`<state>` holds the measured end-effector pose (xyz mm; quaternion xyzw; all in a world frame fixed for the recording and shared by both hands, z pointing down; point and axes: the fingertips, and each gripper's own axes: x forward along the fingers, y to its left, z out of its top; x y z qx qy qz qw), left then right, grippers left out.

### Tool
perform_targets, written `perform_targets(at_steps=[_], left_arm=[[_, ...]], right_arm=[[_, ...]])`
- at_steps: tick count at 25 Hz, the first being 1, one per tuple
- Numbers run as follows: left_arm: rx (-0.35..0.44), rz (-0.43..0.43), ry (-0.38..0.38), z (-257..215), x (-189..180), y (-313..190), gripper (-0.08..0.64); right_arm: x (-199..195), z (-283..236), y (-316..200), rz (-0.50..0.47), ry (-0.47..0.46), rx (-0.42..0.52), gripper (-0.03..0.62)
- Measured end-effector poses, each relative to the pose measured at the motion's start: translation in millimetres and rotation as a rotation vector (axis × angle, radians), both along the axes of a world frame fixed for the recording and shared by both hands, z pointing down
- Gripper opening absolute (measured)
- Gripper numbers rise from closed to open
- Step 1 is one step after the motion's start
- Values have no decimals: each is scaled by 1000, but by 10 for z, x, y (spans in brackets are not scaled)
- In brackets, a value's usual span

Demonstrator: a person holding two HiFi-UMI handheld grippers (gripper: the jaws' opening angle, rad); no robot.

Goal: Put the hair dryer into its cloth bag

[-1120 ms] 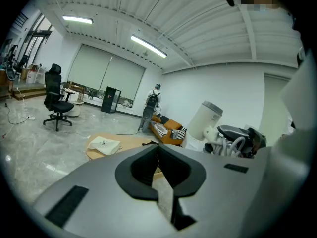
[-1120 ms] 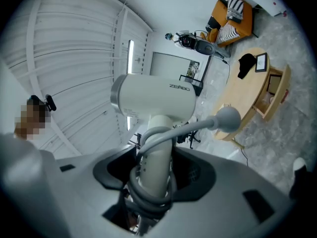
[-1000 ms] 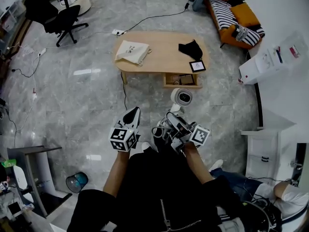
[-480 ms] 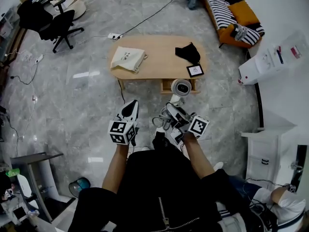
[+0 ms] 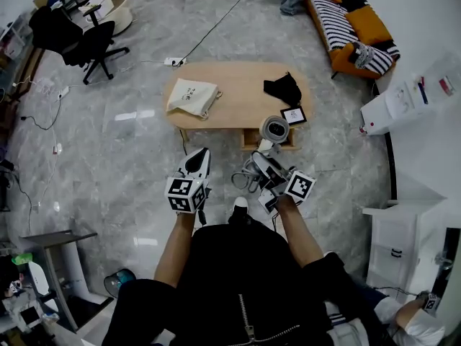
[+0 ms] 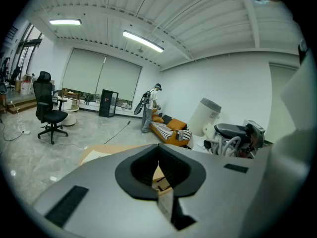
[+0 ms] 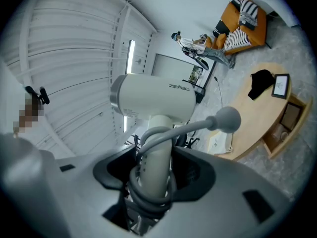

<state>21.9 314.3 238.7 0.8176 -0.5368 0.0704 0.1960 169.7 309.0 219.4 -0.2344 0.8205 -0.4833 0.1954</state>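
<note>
The person draws nearer the oval wooden table (image 5: pixel 245 101). The right gripper (image 5: pixel 263 166) grasps the white hair dryer (image 5: pixel 274 129) by its cord-wrapped handle; the left gripper (image 5: pixel 199 158) is clenched and empty. The cream cloth bag (image 5: pixel 192 96) lies ahead on the table's left end.

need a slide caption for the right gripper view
Right gripper clamped on the cord-wrapped handle of the hair dryer, with the wooden table and cloth bag beyond.
</note>
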Motion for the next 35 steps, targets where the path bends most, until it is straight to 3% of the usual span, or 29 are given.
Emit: perform_targets(at_steps=[16, 25, 35], left_arm=[[-33, -58, -8, 111, 141, -426, 14], [-50, -63, -4, 252, -47, -756, 14], [-81, -26, 14, 416, -435, -1487, 14]], right_arm=[[116, 182, -404, -64, 15, -44, 224], [-37, 297, -774, -59, 27, -65, 224], [-399, 315, -1485, -15, 41, -79, 224]])
